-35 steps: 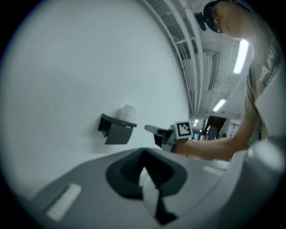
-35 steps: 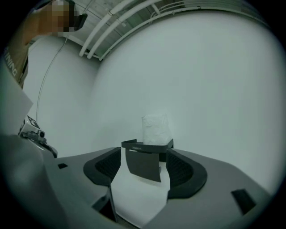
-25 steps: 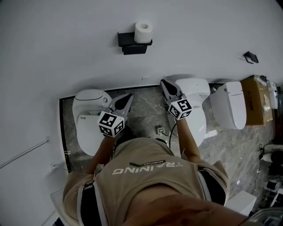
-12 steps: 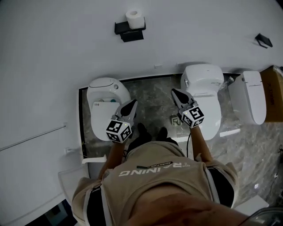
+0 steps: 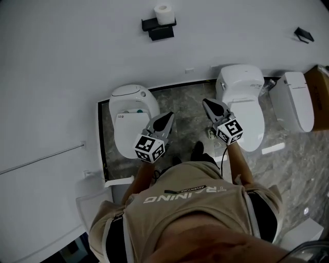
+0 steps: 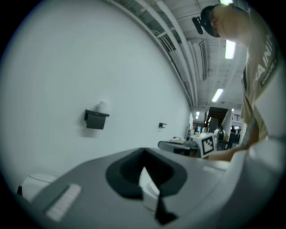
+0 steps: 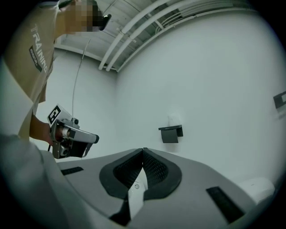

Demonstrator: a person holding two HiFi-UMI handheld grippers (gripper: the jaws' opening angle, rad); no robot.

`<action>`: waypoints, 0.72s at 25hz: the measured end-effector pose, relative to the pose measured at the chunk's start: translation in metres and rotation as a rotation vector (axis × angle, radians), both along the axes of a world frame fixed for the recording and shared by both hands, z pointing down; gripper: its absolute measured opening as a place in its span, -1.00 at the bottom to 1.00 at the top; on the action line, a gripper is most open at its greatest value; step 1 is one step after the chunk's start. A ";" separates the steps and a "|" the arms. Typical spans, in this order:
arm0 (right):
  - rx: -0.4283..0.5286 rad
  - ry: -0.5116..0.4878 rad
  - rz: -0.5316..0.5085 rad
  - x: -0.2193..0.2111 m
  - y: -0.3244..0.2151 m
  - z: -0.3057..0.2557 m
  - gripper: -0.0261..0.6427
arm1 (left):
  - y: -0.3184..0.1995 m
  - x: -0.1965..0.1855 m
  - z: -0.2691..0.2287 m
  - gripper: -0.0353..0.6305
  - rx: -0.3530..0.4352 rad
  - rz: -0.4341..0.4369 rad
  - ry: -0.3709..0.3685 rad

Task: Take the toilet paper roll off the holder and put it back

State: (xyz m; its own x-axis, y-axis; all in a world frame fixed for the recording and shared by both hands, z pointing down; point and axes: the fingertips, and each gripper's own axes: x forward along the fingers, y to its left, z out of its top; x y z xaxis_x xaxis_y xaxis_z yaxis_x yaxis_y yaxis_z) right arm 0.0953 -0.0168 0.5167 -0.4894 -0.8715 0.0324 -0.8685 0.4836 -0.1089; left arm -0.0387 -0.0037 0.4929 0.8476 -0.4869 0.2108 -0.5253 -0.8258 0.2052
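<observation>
The white toilet paper roll (image 5: 164, 14) sits on a black holder (image 5: 160, 30) on the white wall, at the top of the head view. Both grippers are held in front of the person's body, far from the holder and empty. My left gripper (image 5: 168, 115) is shut and hangs beside the left toilet. Over the middle toilet's edge, my right gripper (image 5: 205, 101) is shut too. The left gripper view has the roll (image 6: 102, 106) and holder (image 6: 96, 119) small, beyond the closed left gripper (image 6: 144, 155). The right gripper view shows the holder (image 7: 170, 133) above the closed right gripper (image 7: 143, 150).
Three white toilets stand along the wall on the marble floor: left (image 5: 131, 110), middle (image 5: 241, 97), right (image 5: 295, 100). A cardboard box (image 5: 322, 97) is at the far right. There is a second black holder (image 5: 303, 34) on the wall and a thin bar (image 5: 41, 159) at the left.
The holder with its roll has drifted toward the top of the head view and the toilets have shifted in the picture. Both grippers stay shut in front of the body.
</observation>
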 end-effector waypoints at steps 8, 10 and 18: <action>-0.014 0.028 0.065 -0.079 0.058 -0.007 -0.88 | 0.031 -0.071 0.021 -0.89 -0.024 0.027 0.024; -0.013 0.054 0.071 -0.089 0.070 -0.011 -0.88 | 0.038 -0.073 0.017 -0.89 -0.014 0.050 0.033; 0.013 0.066 0.119 -0.086 0.100 -0.028 -0.88 | 0.066 -0.073 0.000 -0.89 0.027 0.057 0.056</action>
